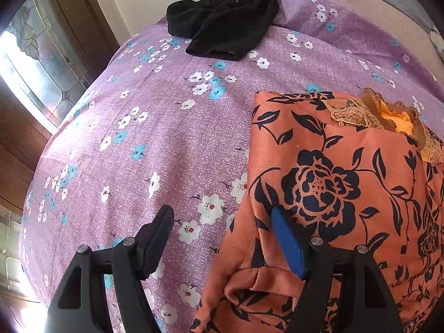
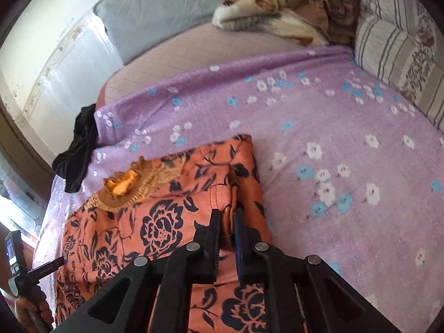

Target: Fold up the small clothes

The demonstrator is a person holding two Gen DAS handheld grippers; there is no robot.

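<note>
An orange garment with a dark floral print (image 1: 341, 183) lies on the purple flowered bed sheet (image 1: 155, 127), its embroidered neckline (image 1: 369, 113) at the far end. My left gripper (image 1: 222, 219) is open over the garment's left edge, its blue-padded finger (image 1: 285, 238) resting on the cloth, the black finger over the sheet. In the right wrist view my right gripper (image 2: 227, 216) is shut on a raised fold of the orange garment (image 2: 155, 222) at its right side. The neckline (image 2: 130, 186) shows to the left.
A crumpled black garment (image 1: 224, 19) lies at the far edge of the sheet (image 2: 333, 144); it also shows in the right wrist view (image 2: 79, 149). A grey pillow (image 2: 155, 11), a brown blanket (image 2: 288, 8) and striped pillows (image 2: 394, 44) lie at the bed's far end. A window (image 1: 33, 63) is at the left.
</note>
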